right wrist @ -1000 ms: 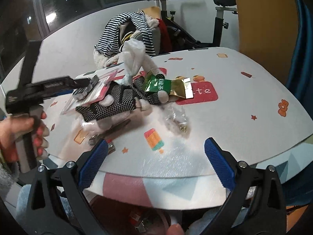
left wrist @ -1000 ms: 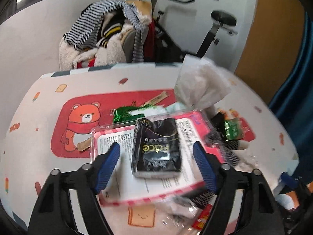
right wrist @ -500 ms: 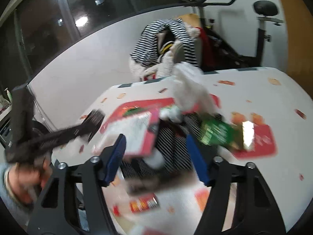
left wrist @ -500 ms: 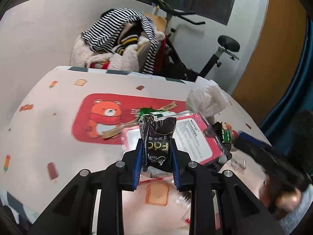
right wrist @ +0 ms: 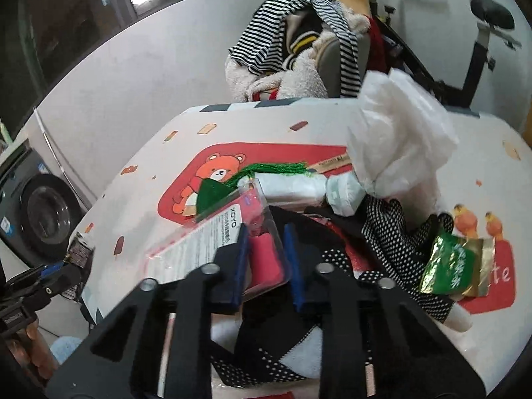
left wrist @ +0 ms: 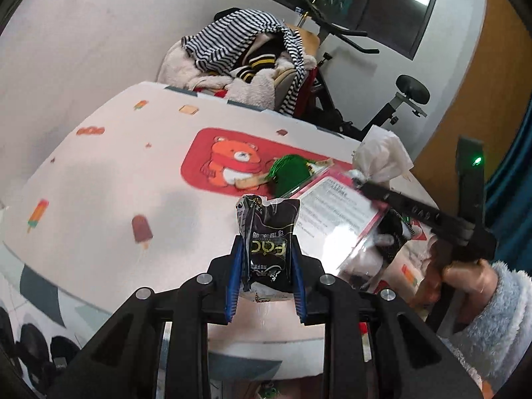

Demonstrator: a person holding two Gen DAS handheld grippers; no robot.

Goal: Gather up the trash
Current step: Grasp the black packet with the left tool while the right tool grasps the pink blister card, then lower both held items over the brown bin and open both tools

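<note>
Both grippers loaded, trash lifted clear!
Black wrapper [left wrist: 269, 249] is clamped by left gripper [left wrist: 266, 279]; pink blister pack [right wrist: 232, 232], at 11 o'clock, is pinched by right gripper [right wrist: 266, 252] for binning.

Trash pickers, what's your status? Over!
Left tool shut on black snack wrapper. Right tool shut on pink blister pack. Crumpled tissue crowds behind.

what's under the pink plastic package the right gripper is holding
Under the pink plastic package clamped by the right gripper lies black dotted fabric. Whatever lies beneath its middle is hidden by the package and gripper.
</note>
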